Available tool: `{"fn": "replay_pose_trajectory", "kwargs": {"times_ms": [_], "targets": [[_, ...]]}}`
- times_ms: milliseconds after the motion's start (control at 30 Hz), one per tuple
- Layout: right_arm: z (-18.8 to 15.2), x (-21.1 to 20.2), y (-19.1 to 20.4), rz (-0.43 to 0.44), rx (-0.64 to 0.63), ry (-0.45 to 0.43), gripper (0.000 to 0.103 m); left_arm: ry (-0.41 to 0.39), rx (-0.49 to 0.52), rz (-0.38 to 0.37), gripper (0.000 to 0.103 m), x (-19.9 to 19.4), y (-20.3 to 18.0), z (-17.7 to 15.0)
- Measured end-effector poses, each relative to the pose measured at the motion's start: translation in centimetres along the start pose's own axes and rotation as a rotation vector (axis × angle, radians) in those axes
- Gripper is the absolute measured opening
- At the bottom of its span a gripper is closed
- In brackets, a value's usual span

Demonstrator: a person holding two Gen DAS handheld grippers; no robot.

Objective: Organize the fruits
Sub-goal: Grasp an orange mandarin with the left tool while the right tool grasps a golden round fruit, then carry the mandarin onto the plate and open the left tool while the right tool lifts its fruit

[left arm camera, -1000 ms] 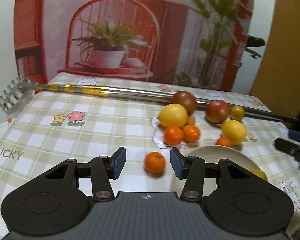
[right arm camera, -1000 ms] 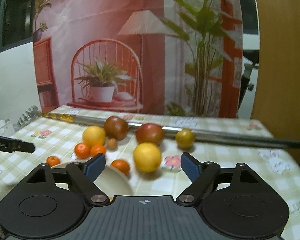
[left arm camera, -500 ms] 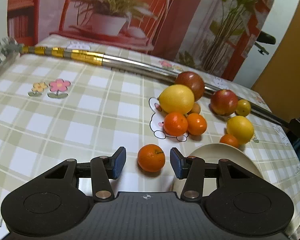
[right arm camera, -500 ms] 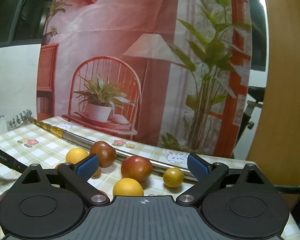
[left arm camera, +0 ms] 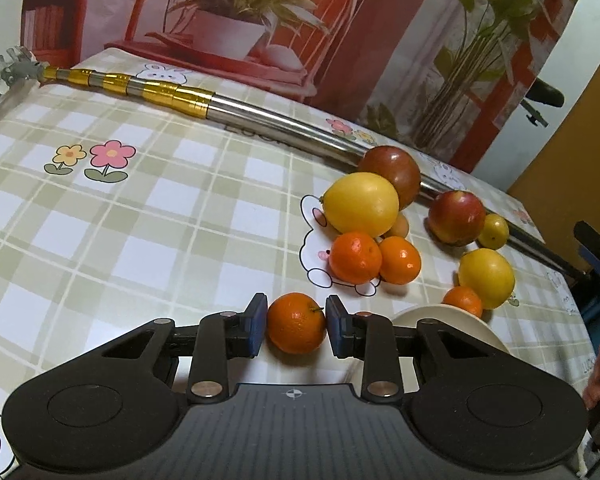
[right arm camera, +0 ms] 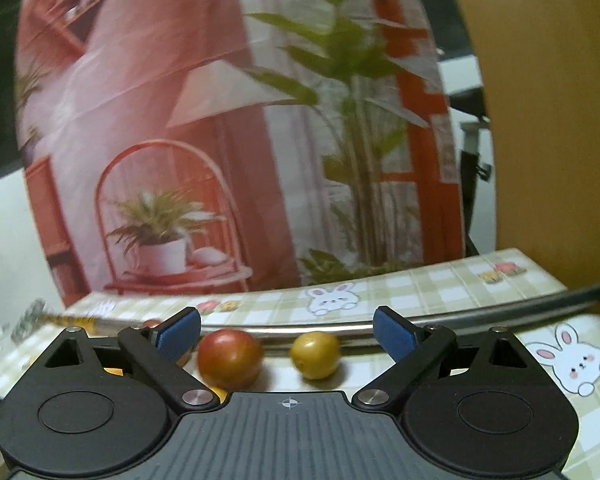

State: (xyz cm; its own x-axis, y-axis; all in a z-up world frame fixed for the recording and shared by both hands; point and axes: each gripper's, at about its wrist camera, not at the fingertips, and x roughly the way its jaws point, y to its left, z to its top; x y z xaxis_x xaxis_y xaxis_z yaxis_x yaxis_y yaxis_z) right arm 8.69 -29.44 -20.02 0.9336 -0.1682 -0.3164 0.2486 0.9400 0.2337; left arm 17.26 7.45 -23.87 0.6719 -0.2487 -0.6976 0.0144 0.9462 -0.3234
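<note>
The left hand-held gripper [left arm camera: 296,322] pinches a mandarin [left arm camera: 296,323] on the worktop [left arm camera: 140,216] beside the plate [left arm camera: 432,314], likely its destination, while the right hand-held gripper [right arm camera: 287,334] hangs wide and empty.

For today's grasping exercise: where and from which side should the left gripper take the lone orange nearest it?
Grip the orange across its widest middle, coming in level from the near side as the left gripper does. It is round and sits apart from the other fruit, so both flanks are free.

Orange mandarin [left arm camera: 296,323], green-checked tablecloth [left arm camera: 140,216]
</note>
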Motion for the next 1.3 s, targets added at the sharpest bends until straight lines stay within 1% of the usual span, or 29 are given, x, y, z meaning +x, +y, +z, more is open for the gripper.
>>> {"fn": "replay_pose_trajectory", "kwargs": {"times_ms": [100,233,300,333,367,567,667,767,1033,1100,1133,1200,1300], "targets": [[0.0,1.0,-1.4,-0.001,0.025,0.006,0.091,-0.030,0.014,-0.004,0.033,-0.7,-0.2,0.1],[-0.4,2.7,-1.9,0.013,0.005,0.038,0.091,-0.078,0.066,0.000,0.033,-2.0,-1.0,0.1],[-0.7,3.8,-1.9,0.013,-0.006,0.056,0.087,-0.093,0.092,0.013,0.033,-2.4,-1.4,0.1],[-0.9,4.3,-2.0,0.014,-0.008,0.066,0.082,-0.098,0.098,0.016,0.033,-2.6,-1.6,0.1],[-1.1,4.9,-2.1,0.014,-0.011,0.076,0.078,-0.103,0.100,0.018,0.033,-2.8,-1.7,0.2],[-1.7,7.8,-2.2,-0.003,-0.051,0.098,0.063,-0.134,0.094,0.015,0.033,-3.8,-2.0,0.2],[-1.8,9.2,-2.6,-0.006,-0.039,0.121,0.061,-0.149,0.099,0.012,0.033,-4.0,-2.3,0.1],[-1.7,10.2,-2.6,0.006,-0.036,0.140,0.060,-0.150,0.108,0.003,0.033,-3.9,-2.7,0.0],[-1.8,12.2,-1.9,0.038,-0.060,0.235,0.058,-0.137,0.126,-0.016,0.033,-3.4,-3.1,-0.3],[-1.8,12.6,-2.1,0.044,-0.042,0.267,0.051,-0.131,0.121,-0.020,0.033,-3.2,-3.1,-0.4],[-1.9,12.9,-2.3,0.047,-0.031,0.290,0.044,-0.129,0.119,-0.022,0.033,-3.2,-3.1,-0.3],[-2.0,13.1,-2.3,0.048,-0.021,0.305,0.044,-0.125,0.118,-0.026,0.033,-3.1,-3.1,-0.5],[-2.1,12.9,-2.3,0.048,-0.012,0.302,0.044,-0.120,0.127,-0.031,0.033,-3.0,-3.3,-0.7]]}}
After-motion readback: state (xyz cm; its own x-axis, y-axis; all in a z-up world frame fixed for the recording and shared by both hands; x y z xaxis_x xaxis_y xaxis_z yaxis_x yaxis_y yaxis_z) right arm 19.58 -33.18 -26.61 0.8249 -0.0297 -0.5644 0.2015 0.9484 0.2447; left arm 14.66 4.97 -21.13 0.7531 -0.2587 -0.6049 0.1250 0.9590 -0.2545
